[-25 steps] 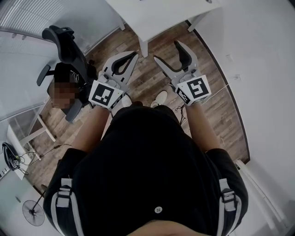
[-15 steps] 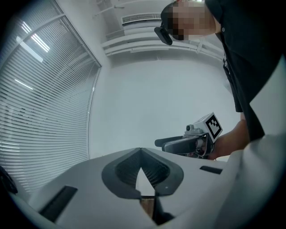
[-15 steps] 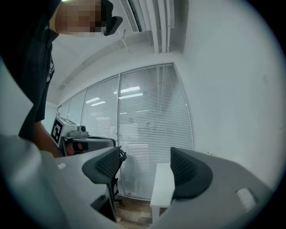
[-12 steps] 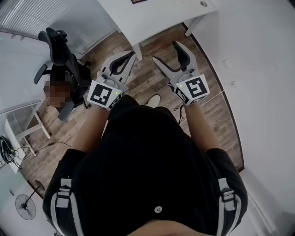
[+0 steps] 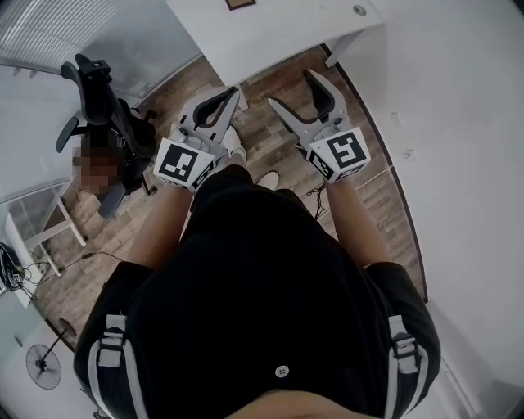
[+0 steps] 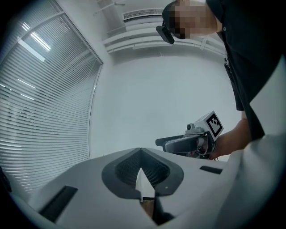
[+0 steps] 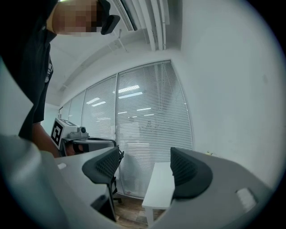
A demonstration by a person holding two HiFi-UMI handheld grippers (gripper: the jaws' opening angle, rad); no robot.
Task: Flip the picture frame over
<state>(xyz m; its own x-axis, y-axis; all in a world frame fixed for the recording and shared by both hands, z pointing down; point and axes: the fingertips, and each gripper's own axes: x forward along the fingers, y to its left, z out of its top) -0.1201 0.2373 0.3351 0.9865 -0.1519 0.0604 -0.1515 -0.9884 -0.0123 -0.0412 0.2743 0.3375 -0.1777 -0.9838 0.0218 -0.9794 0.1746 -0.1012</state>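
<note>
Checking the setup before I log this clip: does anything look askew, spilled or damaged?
Nothing stands out. The picture frame on the white table is cut off at the head view's top edge, so its state can't be judged. The left gripper is shut, the right gripper open, both empty, over the wooden floor.

Chair (image 5: 98, 106) left, table (image 5: 270, 37) ahead, frame (image 5: 239, 4) perhaps atop

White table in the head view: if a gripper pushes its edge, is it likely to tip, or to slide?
The white table stands on slim legs on a smooth-looking wooden floor, so it would probably slide rather than tip. Its top looks broad and thin, so it may be fairly light for its size.
</note>
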